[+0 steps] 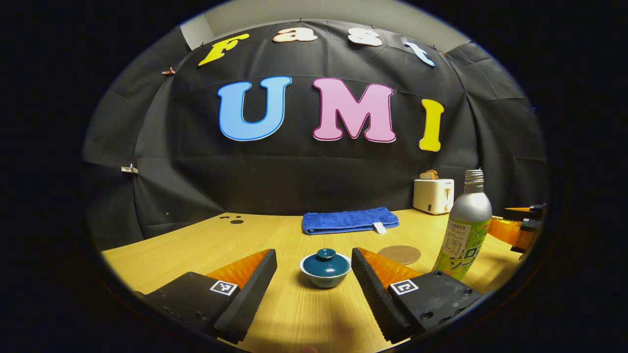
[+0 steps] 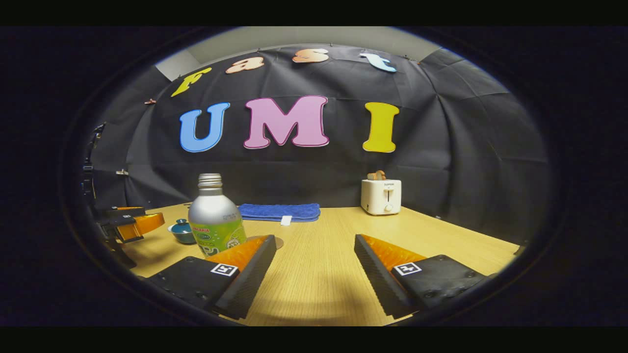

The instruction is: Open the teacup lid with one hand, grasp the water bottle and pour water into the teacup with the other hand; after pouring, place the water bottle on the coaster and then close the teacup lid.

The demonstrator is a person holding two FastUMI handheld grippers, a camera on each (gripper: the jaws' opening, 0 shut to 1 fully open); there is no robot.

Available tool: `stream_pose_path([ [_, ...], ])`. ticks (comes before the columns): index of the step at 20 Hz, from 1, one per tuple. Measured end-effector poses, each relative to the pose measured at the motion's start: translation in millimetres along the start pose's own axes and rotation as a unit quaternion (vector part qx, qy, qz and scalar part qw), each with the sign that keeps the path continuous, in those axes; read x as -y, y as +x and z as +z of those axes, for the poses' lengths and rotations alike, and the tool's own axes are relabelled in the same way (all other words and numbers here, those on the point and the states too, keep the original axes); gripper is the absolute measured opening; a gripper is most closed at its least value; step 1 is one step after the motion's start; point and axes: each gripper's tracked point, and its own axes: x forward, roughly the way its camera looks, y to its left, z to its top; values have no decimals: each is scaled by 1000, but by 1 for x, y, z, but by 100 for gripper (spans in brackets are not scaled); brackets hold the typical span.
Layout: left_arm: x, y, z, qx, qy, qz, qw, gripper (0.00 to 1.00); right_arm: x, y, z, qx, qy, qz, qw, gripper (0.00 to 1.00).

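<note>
Sitting lidded on a wooden table (image 1: pixel 162 260), the teacup (image 1: pixel 325 268) lies straight ahead of the left gripper (image 1: pixel 314 274), framed by its spread fingers, which touch nothing. Its lid (image 1: pixel 326 260) is on. The water bottle (image 2: pixel 216 220) stands upright ahead-left of the right gripper (image 2: pixel 314 262), also wide open and level above the table. A round coaster (image 1: pixel 399 254) lies between cup and bottle; a blue towel (image 1: pixel 349 220) and toaster (image 2: pixel 381 195) sit behind.
</note>
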Motion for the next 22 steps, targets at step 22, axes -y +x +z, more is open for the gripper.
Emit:
stream_pose_path([
  [22,19,68,-12,-43,22,-46,998,93,-8,-1,-1,-1,1,22,1000,99],
])
